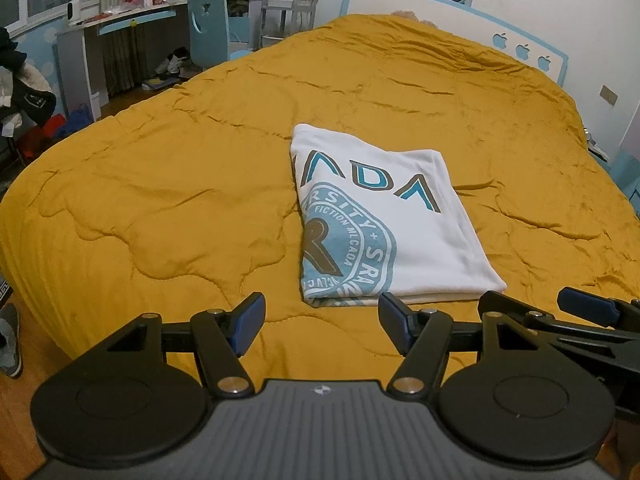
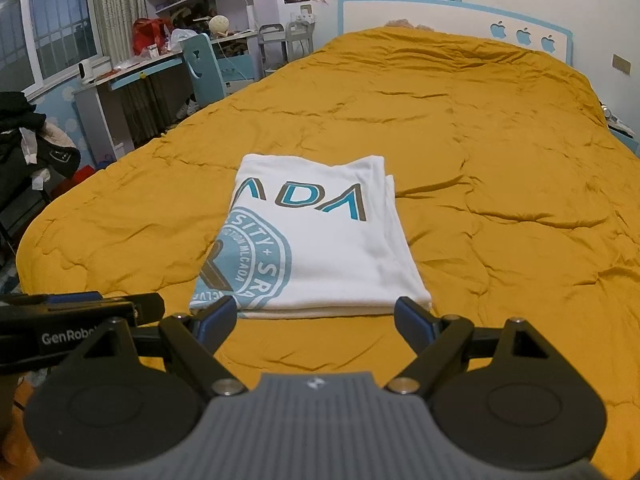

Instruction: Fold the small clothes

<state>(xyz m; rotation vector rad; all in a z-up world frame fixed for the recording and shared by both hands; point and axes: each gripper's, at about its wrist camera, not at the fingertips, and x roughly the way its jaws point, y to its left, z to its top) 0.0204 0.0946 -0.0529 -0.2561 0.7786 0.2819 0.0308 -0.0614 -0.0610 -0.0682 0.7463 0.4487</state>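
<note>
A white T-shirt [image 1: 384, 220] with blue and brown print lies folded into a neat rectangle on the mustard quilt [image 1: 160, 184]. In the right wrist view the same T-shirt [image 2: 320, 240] sits straight ahead. My left gripper [image 1: 322, 320] hovers open just short of the shirt's near edge, nothing between its blue pads. My right gripper [image 2: 316, 322] is also open and empty, its fingertips close to the shirt's near edge. The right gripper's fingers [image 1: 588, 308] show at the right edge of the left wrist view. The left gripper's side [image 2: 80, 312] shows at the left of the right wrist view.
The quilt [image 2: 500, 200] covers a wide bed with a white and blue headboard [image 2: 440, 16]. A desk [image 1: 120, 28] and blue chair [image 1: 208, 24] stand beyond the bed's left side. Clothes hang at the far left [image 1: 24, 88]. A shoe [image 1: 10, 340] lies on the wooden floor.
</note>
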